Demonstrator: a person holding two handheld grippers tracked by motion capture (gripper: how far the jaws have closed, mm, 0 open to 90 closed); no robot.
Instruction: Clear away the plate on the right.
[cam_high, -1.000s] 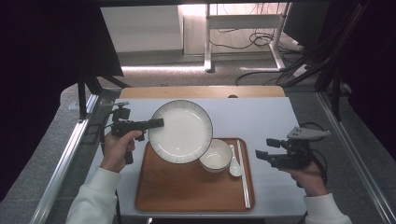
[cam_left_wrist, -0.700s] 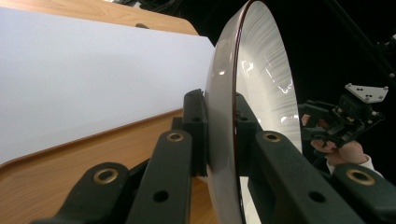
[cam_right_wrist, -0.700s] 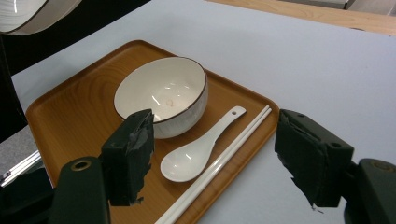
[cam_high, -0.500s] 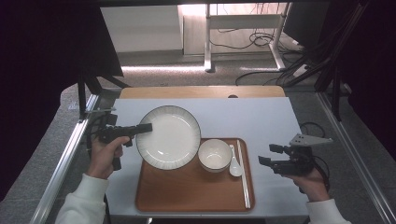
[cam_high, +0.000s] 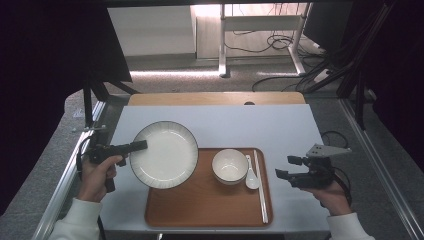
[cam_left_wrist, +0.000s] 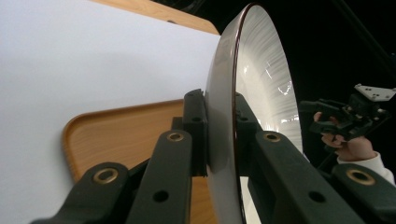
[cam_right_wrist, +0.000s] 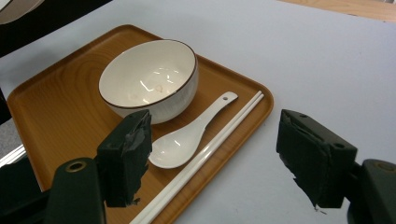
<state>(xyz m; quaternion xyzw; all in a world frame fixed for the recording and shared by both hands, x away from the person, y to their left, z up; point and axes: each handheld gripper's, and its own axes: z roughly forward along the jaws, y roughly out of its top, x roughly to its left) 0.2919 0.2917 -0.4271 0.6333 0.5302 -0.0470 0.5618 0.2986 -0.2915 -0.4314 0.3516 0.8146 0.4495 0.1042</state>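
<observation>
White sheeting covers the table (cam_high: 225, 125) under a dark-walled booth, with grey carpet and a tangle of cables beyond its far edge; on it lies a rectangular wooden tray with rounded corners (cam_high: 200, 210), and over the tray's near-left part hangs the large round white plate with a thin dark rim (cam_high: 167, 152), pinched at its left edge by the left gripper (cam_high: 137, 146); in the left gripper view the two black jaws are clenched on the plate (cam_left_wrist: 261, 93), one on each face of the rim, and the plate stands clear of the tray (cam_left_wrist: 116, 135) below it. On the tray's right part sit a small white ceramic bowl with a dark rim (cam_high: 230, 166), a white ceramic soup spoon (cam_high: 251, 175) just beside it, and a pair of white chopsticks (cam_high: 260, 185) along the right border; the right gripper (cam_high: 286, 167) waits off the tray's right side, jaws released and empty, looking across at the bowl (cam_right_wrist: 149, 79). To set the plate down well, I judge it wise to bring it level first; lower it onto the bare left half of the tray, well short of the bowl; let the underside rest flat before loosening the jaws; a one-sided grip on a glazed rim may slip or tip, so the descent should be slow and the release gentle.
</observation>
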